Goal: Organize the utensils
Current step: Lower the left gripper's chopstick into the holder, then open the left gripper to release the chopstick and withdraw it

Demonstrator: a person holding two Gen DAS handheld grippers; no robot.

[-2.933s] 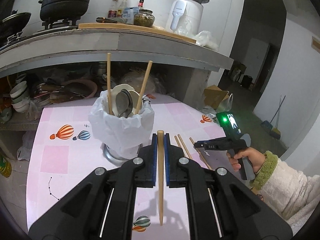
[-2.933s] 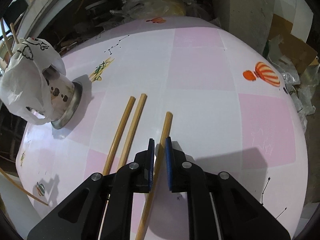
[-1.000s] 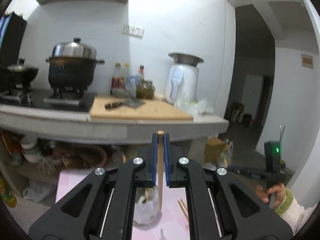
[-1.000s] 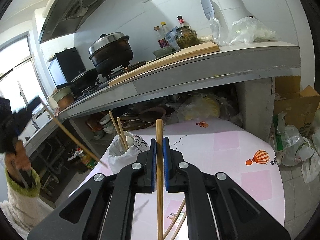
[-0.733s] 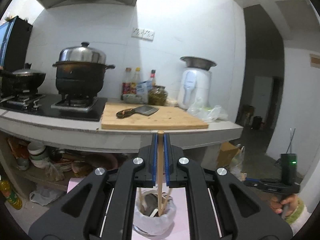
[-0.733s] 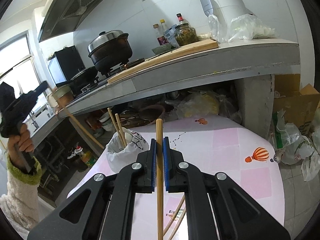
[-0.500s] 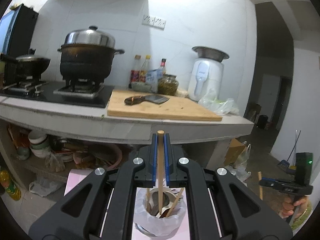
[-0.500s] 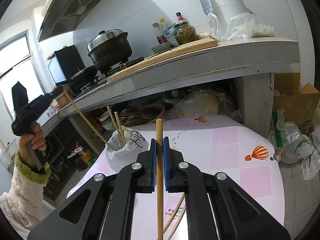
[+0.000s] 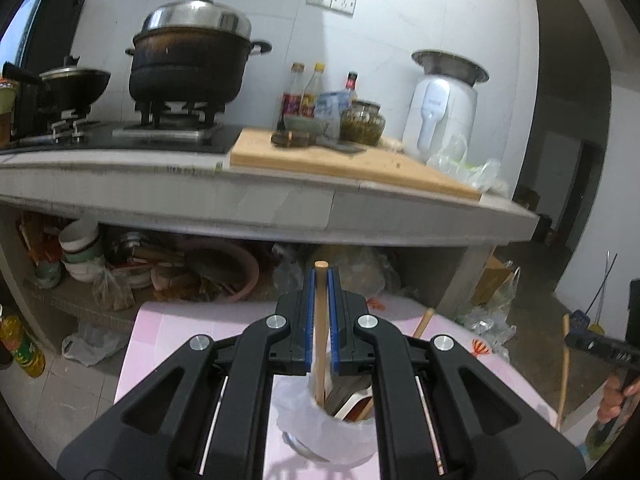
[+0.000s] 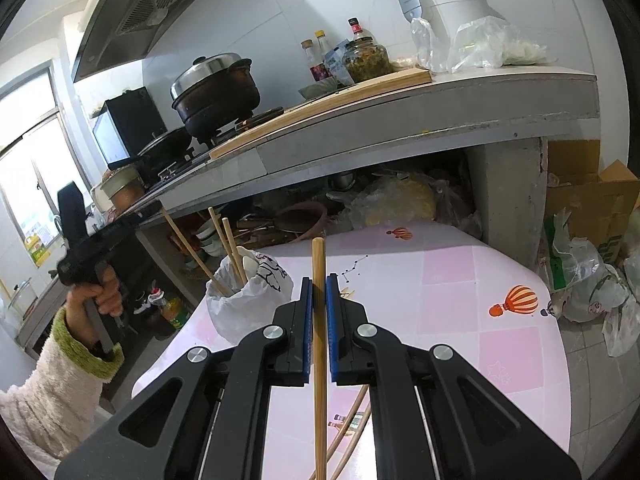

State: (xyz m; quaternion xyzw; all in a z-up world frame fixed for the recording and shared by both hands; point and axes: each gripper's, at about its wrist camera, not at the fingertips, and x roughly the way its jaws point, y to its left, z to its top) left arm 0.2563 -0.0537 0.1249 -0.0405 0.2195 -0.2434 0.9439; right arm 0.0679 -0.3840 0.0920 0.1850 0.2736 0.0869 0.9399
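My left gripper is shut on a wooden chopstick that stands upright. Its lower end dips into the utensil holder, a metal cup wrapped in a white plastic bag with spoons inside. In the right wrist view the left gripper hangs above and left of the holder, and its chopstick slants down into the holder beside two others. My right gripper is shut on another chopstick, held upright above the table. Two more chopsticks lie on the table beneath it.
The pink and white checked table stands in front of a concrete counter carrying a pot, a cutting board and bottles. Bowls and clutter fill the shelf under it. A cardboard box and plastic bags lie to the right.
My left gripper has come down and forward over the holder, and its chopstick's lower end has gone into the holder. The right gripper has stayed where it was, still gripping its chopstick.
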